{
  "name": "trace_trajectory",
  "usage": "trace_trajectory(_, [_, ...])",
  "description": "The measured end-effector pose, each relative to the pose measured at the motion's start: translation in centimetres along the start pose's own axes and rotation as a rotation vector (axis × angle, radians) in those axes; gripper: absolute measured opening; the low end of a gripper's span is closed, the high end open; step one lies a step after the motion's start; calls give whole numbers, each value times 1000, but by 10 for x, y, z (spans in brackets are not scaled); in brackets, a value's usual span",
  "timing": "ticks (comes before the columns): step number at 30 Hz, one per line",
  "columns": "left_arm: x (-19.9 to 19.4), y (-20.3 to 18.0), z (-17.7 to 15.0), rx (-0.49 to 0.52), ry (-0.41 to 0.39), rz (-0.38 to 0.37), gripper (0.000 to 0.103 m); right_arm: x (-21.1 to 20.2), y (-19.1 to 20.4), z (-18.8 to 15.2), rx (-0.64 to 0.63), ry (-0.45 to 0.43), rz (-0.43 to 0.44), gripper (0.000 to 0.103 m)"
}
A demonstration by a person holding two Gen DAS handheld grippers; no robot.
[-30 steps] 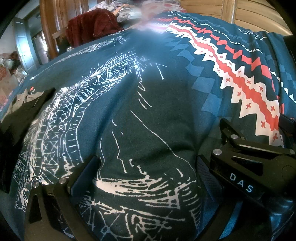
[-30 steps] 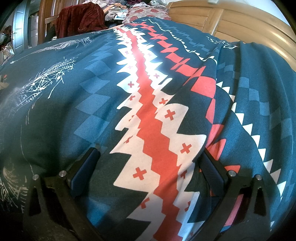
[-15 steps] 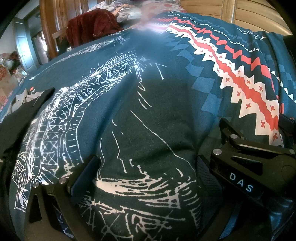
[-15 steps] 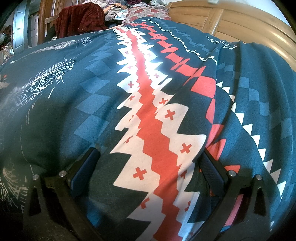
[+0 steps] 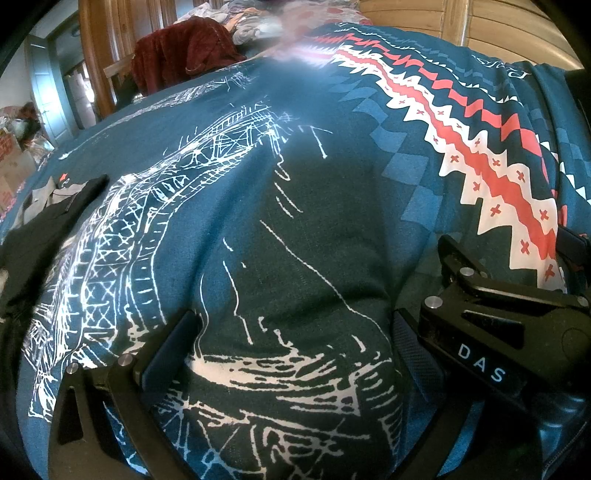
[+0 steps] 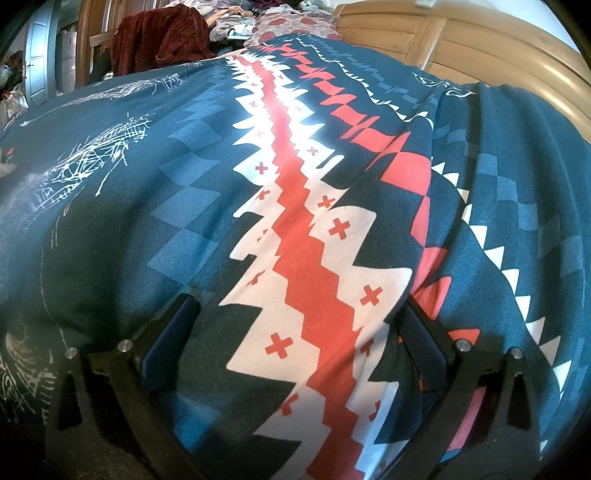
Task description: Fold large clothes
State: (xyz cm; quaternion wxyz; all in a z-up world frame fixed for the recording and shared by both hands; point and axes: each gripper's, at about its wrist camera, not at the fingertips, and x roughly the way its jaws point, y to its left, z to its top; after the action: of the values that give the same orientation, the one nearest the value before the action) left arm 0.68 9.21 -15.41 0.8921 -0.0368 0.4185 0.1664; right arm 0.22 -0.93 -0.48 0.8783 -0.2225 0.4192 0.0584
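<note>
Teal printed cotton garment (image 5: 332, 229) lay spread flat; you set left gripper (image 5: 291, 354) and right gripper (image 6: 299, 332) side by side, jaws apart, straddling its near edge for one even lift.

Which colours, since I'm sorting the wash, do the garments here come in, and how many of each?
Teal garment: 1
Dark red garment: 1
Black garment: 1
Total: 3, leaving out the mixed heap behind, too jumbled to count.
</note>
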Motion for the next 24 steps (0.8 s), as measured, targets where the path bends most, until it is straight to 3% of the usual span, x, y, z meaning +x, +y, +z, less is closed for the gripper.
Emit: trace_trajectory(24, [-1,0,0,0,-1,-3,103,0,0,-1,-1,-2,-4,103])
